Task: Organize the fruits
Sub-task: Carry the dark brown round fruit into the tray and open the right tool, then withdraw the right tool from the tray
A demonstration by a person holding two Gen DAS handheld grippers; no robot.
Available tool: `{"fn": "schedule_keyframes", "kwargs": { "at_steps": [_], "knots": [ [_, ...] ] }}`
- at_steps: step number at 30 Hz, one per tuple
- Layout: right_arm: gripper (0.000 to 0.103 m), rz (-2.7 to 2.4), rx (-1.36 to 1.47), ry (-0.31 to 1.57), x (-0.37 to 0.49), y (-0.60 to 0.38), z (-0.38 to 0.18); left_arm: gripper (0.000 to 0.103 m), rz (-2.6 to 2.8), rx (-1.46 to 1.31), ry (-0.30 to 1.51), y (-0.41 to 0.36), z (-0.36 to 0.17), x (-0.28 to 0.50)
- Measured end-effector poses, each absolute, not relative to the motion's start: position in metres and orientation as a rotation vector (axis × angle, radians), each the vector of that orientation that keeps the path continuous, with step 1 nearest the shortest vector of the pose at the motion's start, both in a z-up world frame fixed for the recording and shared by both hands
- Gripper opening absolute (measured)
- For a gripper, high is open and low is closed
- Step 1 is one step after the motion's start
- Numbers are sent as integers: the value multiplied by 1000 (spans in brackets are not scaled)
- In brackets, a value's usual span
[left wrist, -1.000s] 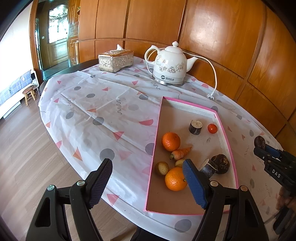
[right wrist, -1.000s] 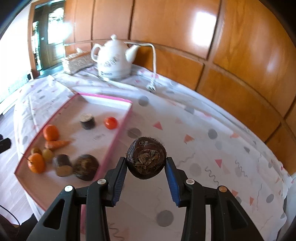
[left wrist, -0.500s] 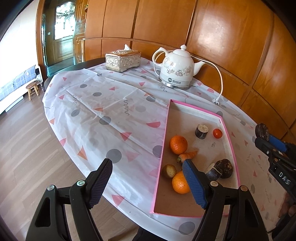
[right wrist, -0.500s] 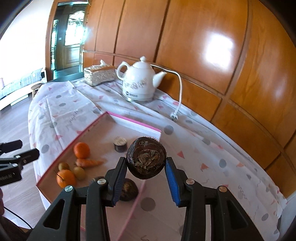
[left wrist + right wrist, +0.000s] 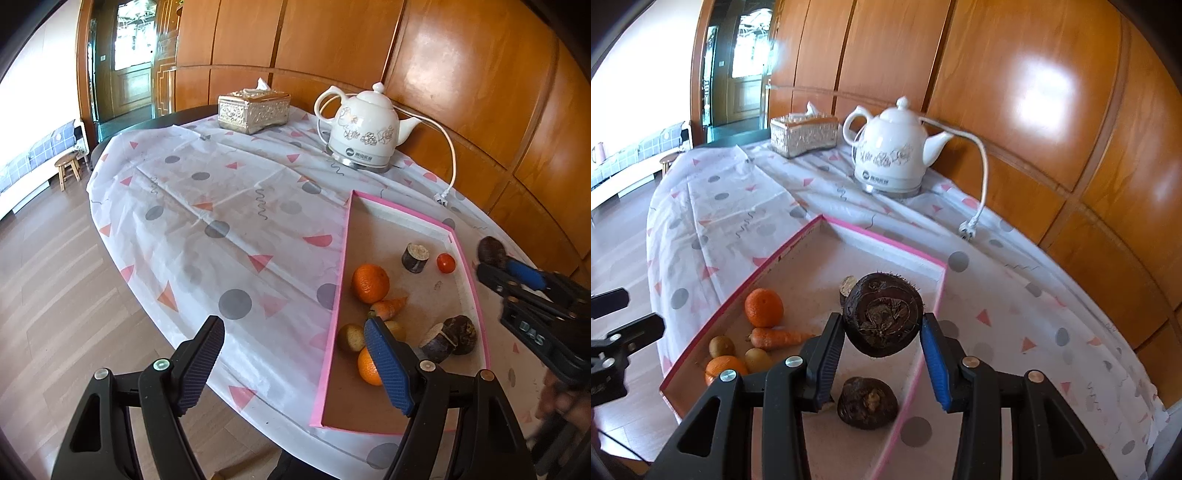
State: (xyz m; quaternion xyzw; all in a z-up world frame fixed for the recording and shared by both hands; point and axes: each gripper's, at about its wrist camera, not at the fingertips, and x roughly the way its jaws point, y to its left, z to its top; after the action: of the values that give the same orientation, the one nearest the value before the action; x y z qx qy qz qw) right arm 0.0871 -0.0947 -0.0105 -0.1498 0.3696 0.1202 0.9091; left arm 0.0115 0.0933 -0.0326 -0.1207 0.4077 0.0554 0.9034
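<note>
Right claw (image 5: 882,350) grips a dark, hairy taro (image 5: 883,319) between its pads, held in the air above the pink-rimmed tray (image 5: 886,242). On the tray floor sit two oranges (image 5: 764,307), a carrot (image 5: 777,338), two kiwis (image 5: 721,346) and another taro (image 5: 867,402). Left claw (image 5: 295,365) hangs wide open and empty over the near edge of the worktop (image 5: 207,206). A white kettle (image 5: 890,155) stands beyond the tray.

A white teapot-shaped kettle (image 5: 364,129) stands on its base at the far side of the bench (image 5: 221,206), its cord trailing to a loose plug (image 5: 441,197) on the spotted cloth. Left of it sits an ornate tissue box (image 5: 253,110). A small wooden stool (image 5: 68,168) stands on the floor near the doorway.
</note>
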Motion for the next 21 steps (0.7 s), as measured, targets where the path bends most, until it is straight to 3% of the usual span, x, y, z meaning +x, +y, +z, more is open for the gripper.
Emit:
{"fn": "schedule_keyframes", "kwargs": {
  "at_steps": [13,21],
  "knots": [
    [43,259,-293,911,122,-82,-63,79,124,-253,856,95,-38,13],
    [47,250,-286,908,115,-86,-63,79,128,-248,834,95,-33,11]
  ]
}}
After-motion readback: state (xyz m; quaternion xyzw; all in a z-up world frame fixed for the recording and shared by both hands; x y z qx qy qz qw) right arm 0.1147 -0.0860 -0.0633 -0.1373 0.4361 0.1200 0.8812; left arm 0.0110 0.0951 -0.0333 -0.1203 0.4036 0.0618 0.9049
